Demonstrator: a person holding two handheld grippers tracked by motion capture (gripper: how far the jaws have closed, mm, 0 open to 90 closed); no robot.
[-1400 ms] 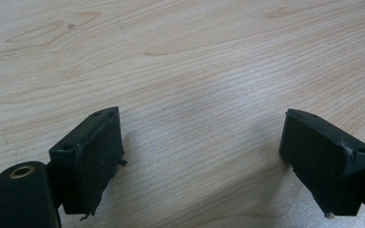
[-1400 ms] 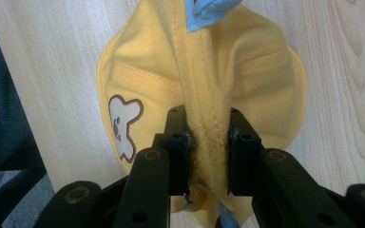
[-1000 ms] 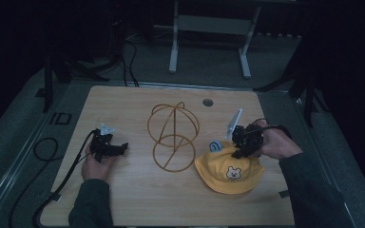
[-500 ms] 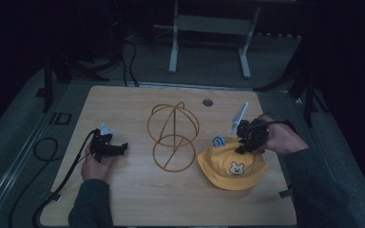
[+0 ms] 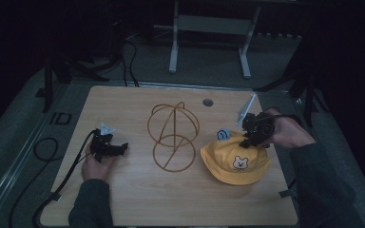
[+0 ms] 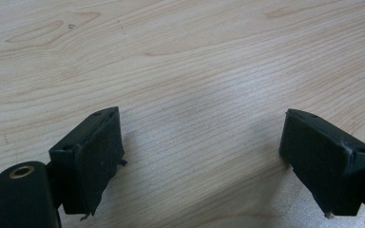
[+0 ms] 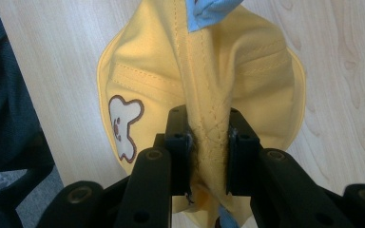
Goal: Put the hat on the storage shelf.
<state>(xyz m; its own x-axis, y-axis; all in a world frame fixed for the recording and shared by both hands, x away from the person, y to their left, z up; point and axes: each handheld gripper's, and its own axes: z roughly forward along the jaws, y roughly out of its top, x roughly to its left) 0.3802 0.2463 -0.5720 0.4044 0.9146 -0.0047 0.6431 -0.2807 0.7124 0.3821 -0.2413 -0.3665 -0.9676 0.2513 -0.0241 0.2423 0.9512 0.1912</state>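
A yellow child's hat (image 5: 235,159) with a bear patch and a blue ear lies at the right of the wooden table. My right gripper (image 5: 249,139) is shut on a fold of the hat's crown (image 7: 209,137), lifting that part off the table; the yellow fabric is pinched between its jaws. A gold wire hat stand (image 5: 173,137) sits in the middle of the table. My left gripper (image 5: 116,148) rests low at the left side, open, with bare wood between its fingers (image 6: 95,156).
The wooden table (image 5: 123,199) has a small round grommet (image 5: 207,102) near its far edge. A black cable (image 5: 62,183) trails from the left gripper off the table's left side. Metal frame legs stand on the floor beyond.
The right gripper has moved right and slightly up with the hat's crown pinched in it, dragging the hat that way. The left gripper has stayed put.
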